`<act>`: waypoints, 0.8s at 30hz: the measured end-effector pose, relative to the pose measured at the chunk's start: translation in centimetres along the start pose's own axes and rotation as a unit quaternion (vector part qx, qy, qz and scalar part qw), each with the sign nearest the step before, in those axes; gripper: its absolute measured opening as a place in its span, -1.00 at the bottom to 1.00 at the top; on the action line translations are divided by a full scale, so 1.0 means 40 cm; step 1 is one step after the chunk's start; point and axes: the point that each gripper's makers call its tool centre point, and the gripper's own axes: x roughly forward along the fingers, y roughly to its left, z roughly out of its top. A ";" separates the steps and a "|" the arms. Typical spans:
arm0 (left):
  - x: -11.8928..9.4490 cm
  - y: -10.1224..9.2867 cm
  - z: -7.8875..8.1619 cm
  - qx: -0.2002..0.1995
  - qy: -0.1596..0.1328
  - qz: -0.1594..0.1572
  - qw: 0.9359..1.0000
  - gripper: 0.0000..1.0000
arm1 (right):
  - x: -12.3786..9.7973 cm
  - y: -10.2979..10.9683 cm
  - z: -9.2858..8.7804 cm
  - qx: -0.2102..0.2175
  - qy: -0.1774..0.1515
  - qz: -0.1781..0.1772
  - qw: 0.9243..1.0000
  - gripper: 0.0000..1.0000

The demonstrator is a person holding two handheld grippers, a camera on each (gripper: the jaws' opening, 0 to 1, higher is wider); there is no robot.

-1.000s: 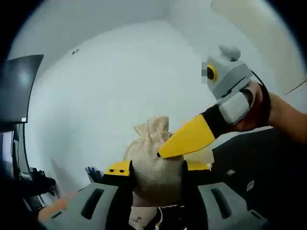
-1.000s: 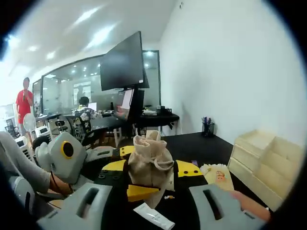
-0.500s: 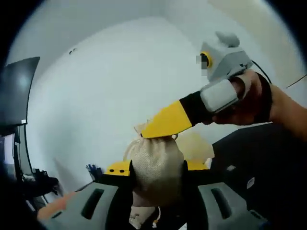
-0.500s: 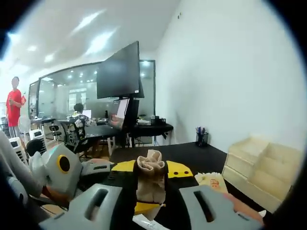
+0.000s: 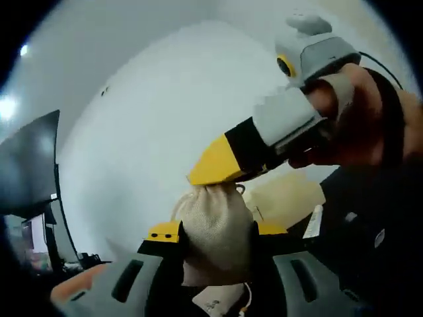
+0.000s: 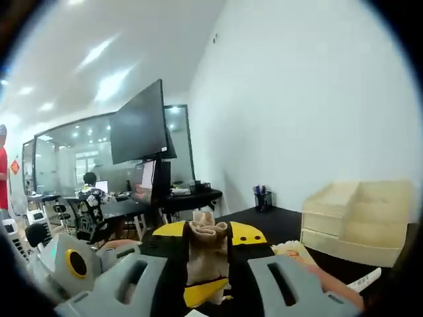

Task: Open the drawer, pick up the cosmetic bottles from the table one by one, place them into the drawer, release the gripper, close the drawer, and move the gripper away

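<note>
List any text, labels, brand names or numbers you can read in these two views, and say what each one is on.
No text can be read.
Beige cloth drawstring pouch: a small dark mark on the fabric below it, too blurred to read.
Pale printed packet on the black table: an orange print, too small to read.
Red hanging sign behind the glass wall: too small to read.

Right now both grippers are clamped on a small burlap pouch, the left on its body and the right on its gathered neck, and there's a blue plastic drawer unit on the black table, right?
Not quite. The drawer unit is pale wood, not blue plastic, as the right gripper view shows. The rest holds: the left gripper grips the burlap pouch by its body, and the right gripper pinches its gathered neck, above the black table.
</note>
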 end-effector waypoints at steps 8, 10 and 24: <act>0.003 -0.029 -0.017 -0.041 0.000 -0.044 0.998 -0.27 | 0.008 -0.002 -0.007 -0.041 0.023 -0.001 0.999 -0.91; -0.001 -0.035 -0.020 -0.059 -0.003 -0.068 0.996 -0.21 | 0.006 -0.007 -0.005 -0.037 0.027 0.003 0.999 -0.92; -0.058 -0.121 -0.038 -0.180 0.005 -0.244 0.953 0.36 | -0.058 0.000 0.016 -0.056 0.050 0.079 0.994 -0.92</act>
